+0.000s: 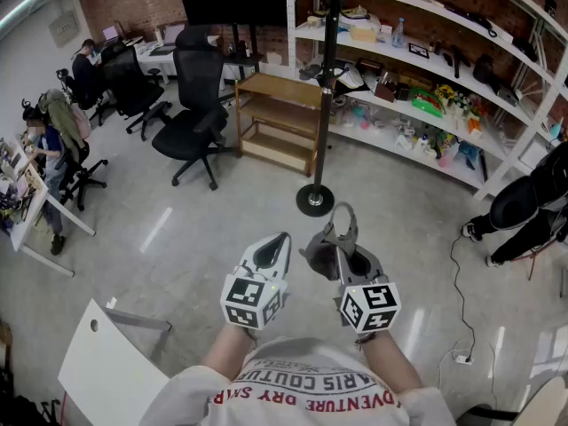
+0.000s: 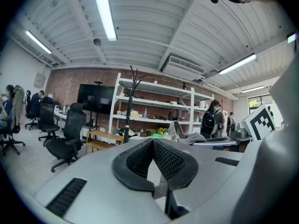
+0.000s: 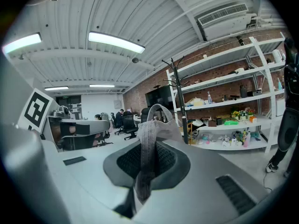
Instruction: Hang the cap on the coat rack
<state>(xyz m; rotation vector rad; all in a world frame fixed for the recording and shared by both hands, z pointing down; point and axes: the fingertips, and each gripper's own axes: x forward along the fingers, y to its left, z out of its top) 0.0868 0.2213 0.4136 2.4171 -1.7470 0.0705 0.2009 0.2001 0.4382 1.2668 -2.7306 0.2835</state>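
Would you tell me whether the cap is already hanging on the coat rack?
No, the cap is pinched in the right tongs, well short of the coat rack.

Bright, even light from ceiling tubes (image 2: pixel 103 10); floor (image 1: pixel 177 220) shows pale glare streaks at nine o'clock; fisheye bending, dark vignetted corners.

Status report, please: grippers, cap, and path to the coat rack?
Left gripper shut, empty. Right gripper shut on cap. Coat rack ahead, cap not yet hung. Nothing on the floor between.
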